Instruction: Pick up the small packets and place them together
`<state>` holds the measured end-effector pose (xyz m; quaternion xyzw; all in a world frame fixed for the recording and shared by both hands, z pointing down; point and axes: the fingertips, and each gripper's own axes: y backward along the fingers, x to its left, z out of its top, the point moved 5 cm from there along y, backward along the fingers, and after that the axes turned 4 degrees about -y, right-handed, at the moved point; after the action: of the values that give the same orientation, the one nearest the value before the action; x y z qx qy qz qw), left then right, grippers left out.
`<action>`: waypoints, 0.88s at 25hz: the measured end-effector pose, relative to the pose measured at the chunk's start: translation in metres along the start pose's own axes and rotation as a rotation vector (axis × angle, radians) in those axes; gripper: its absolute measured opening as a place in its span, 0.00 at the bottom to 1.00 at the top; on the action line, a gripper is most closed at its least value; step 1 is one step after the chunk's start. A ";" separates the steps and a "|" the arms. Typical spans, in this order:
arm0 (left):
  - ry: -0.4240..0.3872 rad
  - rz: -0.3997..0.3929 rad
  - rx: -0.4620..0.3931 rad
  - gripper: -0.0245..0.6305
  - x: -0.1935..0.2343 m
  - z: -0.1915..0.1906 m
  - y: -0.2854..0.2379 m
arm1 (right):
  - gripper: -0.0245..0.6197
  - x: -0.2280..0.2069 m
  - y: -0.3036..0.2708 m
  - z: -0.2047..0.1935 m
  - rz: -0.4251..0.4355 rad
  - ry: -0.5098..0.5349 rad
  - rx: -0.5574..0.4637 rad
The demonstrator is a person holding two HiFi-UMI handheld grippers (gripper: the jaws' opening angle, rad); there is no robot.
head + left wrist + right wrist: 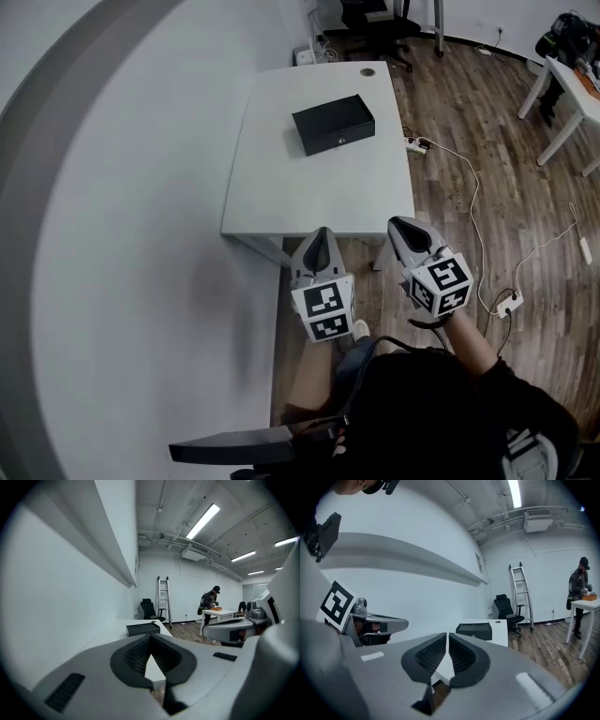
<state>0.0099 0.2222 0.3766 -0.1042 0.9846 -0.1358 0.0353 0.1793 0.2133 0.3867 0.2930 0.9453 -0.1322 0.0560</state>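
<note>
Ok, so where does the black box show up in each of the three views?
Head view: the black box sits upper middle, on the white table.
Left gripper view: the box is at centre, just above the jaw tips.
Right gripper view: the box is at centre, slightly right of the jaw tips.
Shared landmark: the white table under it, visible in all three.

The black box's [333,124] inside is too dark to show contents. The far right table [574,94] is cut by the picture's edge. What the far person [580,590] handles is too small to tell.
</note>
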 end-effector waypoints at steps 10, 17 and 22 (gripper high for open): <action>0.043 0.008 0.032 0.04 0.026 -0.003 -0.050 | 0.04 -0.028 -0.068 0.019 -0.087 -0.051 -0.035; 0.063 0.035 0.065 0.04 0.037 -0.009 -0.097 | 0.04 -0.054 -0.126 0.017 -0.066 -0.062 -0.014; 0.078 0.076 0.101 0.04 0.051 -0.005 -0.141 | 0.06 -0.084 -0.175 0.018 -0.046 -0.075 0.042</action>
<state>-0.0133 0.0802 0.4183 -0.0595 0.9804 -0.1878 0.0071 0.1498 0.0243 0.4228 0.2671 0.9460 -0.1642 0.0821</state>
